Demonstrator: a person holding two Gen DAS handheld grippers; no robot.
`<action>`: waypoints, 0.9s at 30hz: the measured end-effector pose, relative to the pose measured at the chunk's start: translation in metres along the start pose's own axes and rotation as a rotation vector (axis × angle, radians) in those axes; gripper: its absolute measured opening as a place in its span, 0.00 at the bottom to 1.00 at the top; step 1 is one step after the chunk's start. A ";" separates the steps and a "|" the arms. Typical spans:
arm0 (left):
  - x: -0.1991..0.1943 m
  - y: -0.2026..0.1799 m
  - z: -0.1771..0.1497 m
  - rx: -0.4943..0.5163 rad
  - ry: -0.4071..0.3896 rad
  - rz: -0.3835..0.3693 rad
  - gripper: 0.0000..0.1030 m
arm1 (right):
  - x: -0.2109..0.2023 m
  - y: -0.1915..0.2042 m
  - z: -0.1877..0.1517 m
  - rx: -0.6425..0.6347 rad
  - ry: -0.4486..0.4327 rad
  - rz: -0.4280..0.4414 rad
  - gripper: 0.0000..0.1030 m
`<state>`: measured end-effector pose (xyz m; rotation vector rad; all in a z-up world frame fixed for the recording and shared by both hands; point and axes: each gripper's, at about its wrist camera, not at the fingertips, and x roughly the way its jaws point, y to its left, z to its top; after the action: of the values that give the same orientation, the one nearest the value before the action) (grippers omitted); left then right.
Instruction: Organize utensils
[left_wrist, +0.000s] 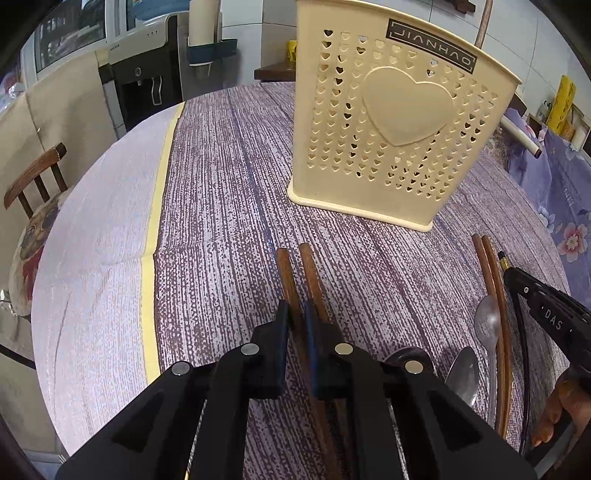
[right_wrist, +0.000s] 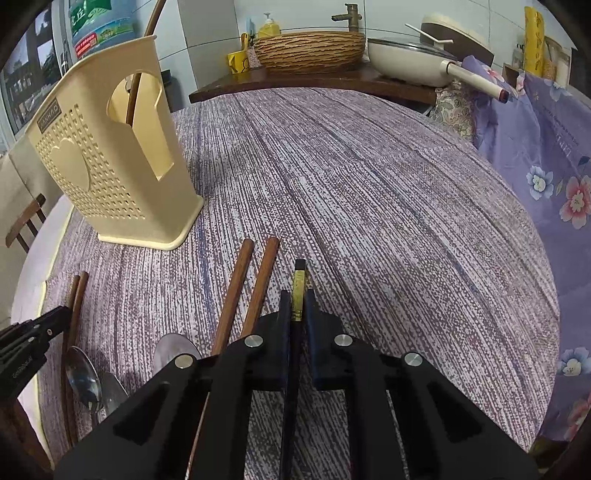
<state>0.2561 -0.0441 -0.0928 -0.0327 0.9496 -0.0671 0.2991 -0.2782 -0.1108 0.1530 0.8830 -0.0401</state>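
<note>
A cream perforated utensil holder (left_wrist: 395, 122) stands upright on the table; it also shows in the right wrist view (right_wrist: 110, 166) with one brown chopstick (right_wrist: 138, 74) standing in it. My left gripper (left_wrist: 297, 314) is shut on a brown chopstick (left_wrist: 290, 280); a second brown chopstick (left_wrist: 312, 273) lies just right of it. My right gripper (right_wrist: 295, 306) is shut on a black chopstick with a gold band (right_wrist: 298, 291). Another brown pair (right_wrist: 247, 291) and several metal spoons (right_wrist: 88, 384) lie between the grippers.
The round table has a purple striped cloth (right_wrist: 369, 184). A wooden chair (left_wrist: 37, 177) stands at the left. A floral cloth (right_wrist: 554, 166) hangs at the right. A woven basket (right_wrist: 310, 44) and a white pan (right_wrist: 410, 59) sit on a wooden counter behind.
</note>
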 end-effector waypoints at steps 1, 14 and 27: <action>0.000 0.000 0.001 -0.005 0.003 -0.006 0.09 | 0.000 -0.002 0.001 0.010 0.001 0.014 0.08; -0.010 0.015 0.014 -0.073 -0.022 -0.090 0.08 | -0.022 -0.014 0.006 0.102 -0.067 0.184 0.08; -0.102 0.020 0.034 -0.027 -0.257 -0.175 0.07 | -0.138 -0.015 0.019 0.007 -0.331 0.350 0.08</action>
<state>0.2252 -0.0166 0.0084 -0.1464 0.6888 -0.2071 0.2246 -0.2995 0.0064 0.2967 0.5172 0.2520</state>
